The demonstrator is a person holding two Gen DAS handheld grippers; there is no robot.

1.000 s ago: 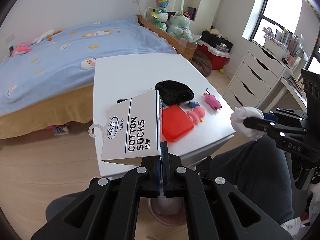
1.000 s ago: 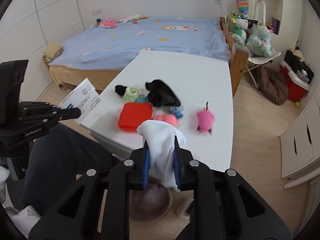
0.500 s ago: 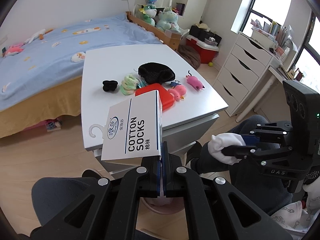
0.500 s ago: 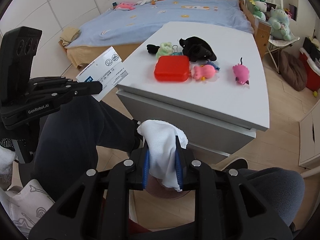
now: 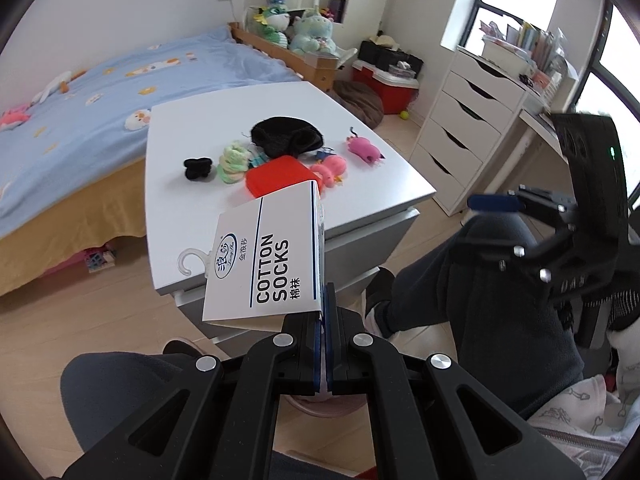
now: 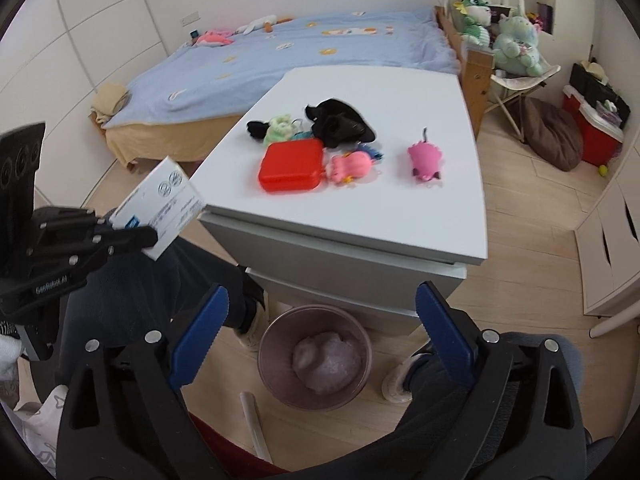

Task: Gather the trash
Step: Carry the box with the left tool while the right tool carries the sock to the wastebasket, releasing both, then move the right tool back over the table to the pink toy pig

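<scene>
The left gripper (image 5: 325, 312), bottom centre of its own view, points steeply down with jaws clamped together, while the right gripper (image 6: 320, 316), low in its view, is opening wide, nothing between its fingers.

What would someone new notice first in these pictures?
Probably the white sock box clamped in the left claw, held off the near edge of the white table. Next, the right claw, its jaws opening and empty, above a pink bin on the floor holding a pale wad.
</scene>
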